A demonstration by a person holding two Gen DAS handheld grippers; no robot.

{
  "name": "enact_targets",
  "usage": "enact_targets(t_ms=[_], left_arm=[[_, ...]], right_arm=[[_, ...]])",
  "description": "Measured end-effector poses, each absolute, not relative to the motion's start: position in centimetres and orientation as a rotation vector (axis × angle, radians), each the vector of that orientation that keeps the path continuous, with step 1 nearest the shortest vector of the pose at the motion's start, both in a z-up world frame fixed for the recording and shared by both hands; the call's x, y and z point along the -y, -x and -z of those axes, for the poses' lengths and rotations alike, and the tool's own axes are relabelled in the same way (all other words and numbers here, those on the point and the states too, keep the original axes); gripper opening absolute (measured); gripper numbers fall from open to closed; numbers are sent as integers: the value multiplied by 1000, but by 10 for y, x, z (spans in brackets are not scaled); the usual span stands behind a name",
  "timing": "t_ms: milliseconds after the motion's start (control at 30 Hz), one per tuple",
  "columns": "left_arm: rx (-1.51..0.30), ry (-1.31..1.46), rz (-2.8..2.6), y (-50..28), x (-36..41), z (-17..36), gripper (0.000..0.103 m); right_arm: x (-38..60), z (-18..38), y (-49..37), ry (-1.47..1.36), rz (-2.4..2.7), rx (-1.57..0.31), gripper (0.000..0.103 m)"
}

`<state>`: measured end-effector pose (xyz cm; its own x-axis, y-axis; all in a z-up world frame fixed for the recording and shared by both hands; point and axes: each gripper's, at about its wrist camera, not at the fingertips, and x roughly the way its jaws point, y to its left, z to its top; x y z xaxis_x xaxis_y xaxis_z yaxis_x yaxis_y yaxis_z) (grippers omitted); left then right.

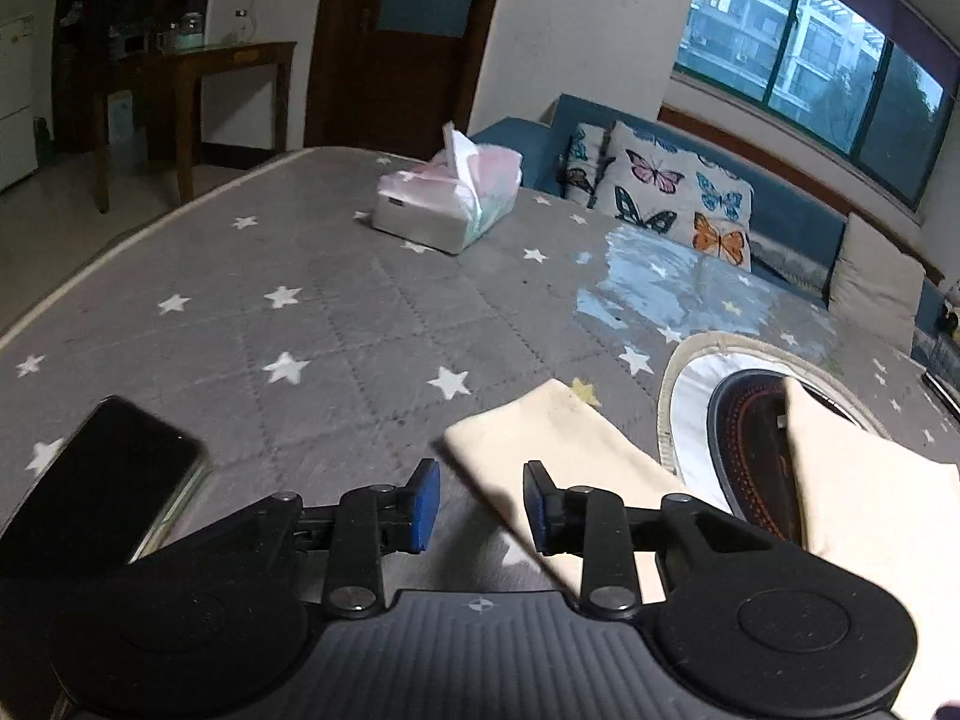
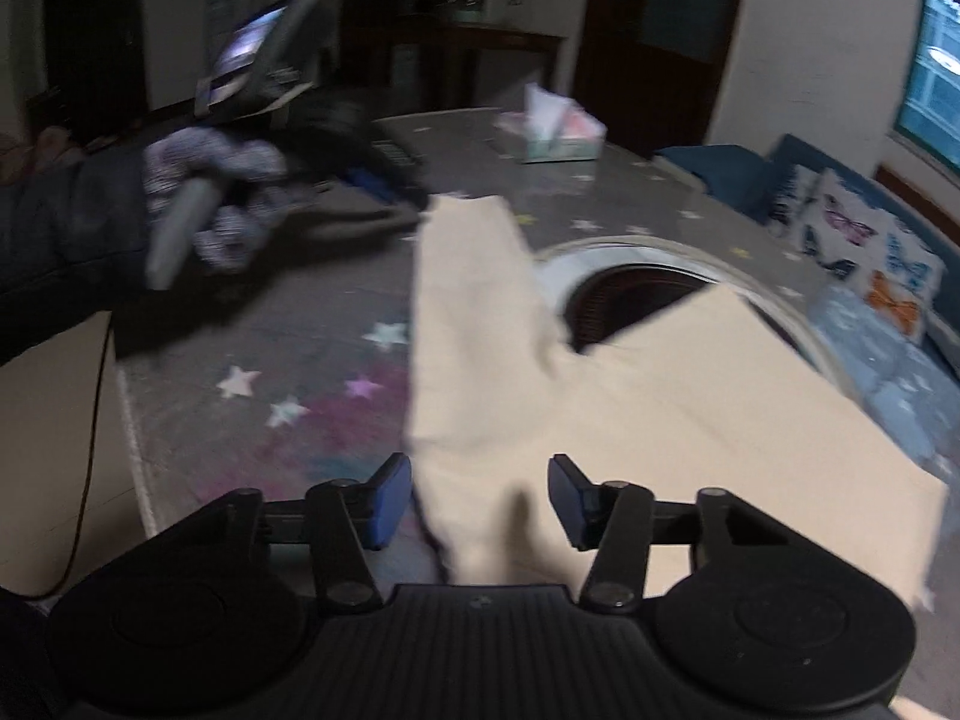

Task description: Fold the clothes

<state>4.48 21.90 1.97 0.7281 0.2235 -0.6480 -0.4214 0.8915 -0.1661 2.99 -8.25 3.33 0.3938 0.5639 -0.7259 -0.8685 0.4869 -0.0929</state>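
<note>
Grey star-printed cover (image 1: 336, 312) spans a big table in a dim room. Cream cloth (image 2: 660, 420) lies at the near right edge, partly over a round dark opening (image 1: 750, 420) in the surface. Left gripper (image 1: 482, 507) is spread wide, its blue pads either side of one cloth corner, not gripping. Right gripper (image 2: 480, 501) also gapes wide over the cloth's near edge. A tissue box (image 1: 447, 198) sits toward the far edge, a phone (image 1: 114, 474) at the near left edge. A gloved hand (image 2: 204, 210) shows blurred at left.
</note>
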Motion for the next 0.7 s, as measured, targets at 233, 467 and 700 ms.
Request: enact_targets(t_ms=[233, 467, 700], left_arm=[[-670, 320, -361, -64, -223, -11, 1], [-603, 280, -402, -37, -222, -30, 0], [-688, 254, -463, -26, -230, -10, 1]], right_arm=[[54, -8, -33, 528, -976, -732, 20], [67, -18, -26, 486, -1018, -713, 7], [68, -9, -22, 482, -1041, -712, 11]])
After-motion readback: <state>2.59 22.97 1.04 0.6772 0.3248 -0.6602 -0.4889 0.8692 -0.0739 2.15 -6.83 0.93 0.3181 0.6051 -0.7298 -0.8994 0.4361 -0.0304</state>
